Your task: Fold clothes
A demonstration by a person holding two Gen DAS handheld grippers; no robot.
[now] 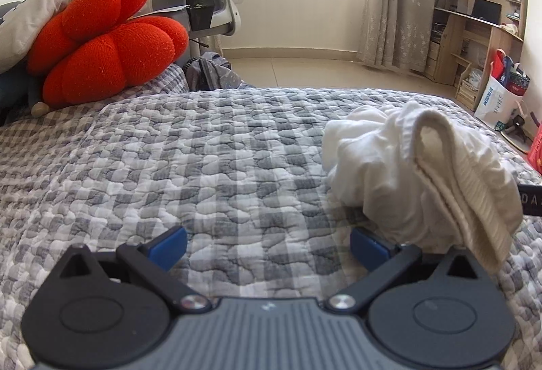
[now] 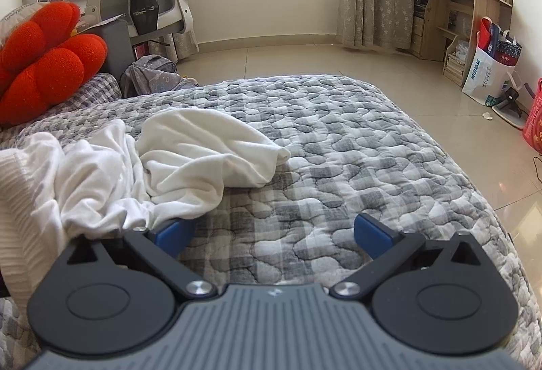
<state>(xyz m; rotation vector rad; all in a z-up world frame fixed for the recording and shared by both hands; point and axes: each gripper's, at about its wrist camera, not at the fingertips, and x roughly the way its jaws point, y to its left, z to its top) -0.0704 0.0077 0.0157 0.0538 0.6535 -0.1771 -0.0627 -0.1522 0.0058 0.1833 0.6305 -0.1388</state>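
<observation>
A crumpled white garment [image 1: 416, 173] is seen bunched up on the grey checked bed quilt [image 1: 203, 167], just ahead of both grippers. The left gripper [image 1: 267, 246] and right gripper [image 2: 274, 234] are held low with jaws spread apart, nothing gripped. A red cushion [image 1: 101, 41] is propped at the far left

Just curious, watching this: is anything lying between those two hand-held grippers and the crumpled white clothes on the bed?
Nothing visible. The white clothes lie bunched on the checked quilt, right beside both open grippers: the left hand-held gripper has them at its right fingertip, the right hand-held gripper at its left. Only bare quilt lies between.
</observation>
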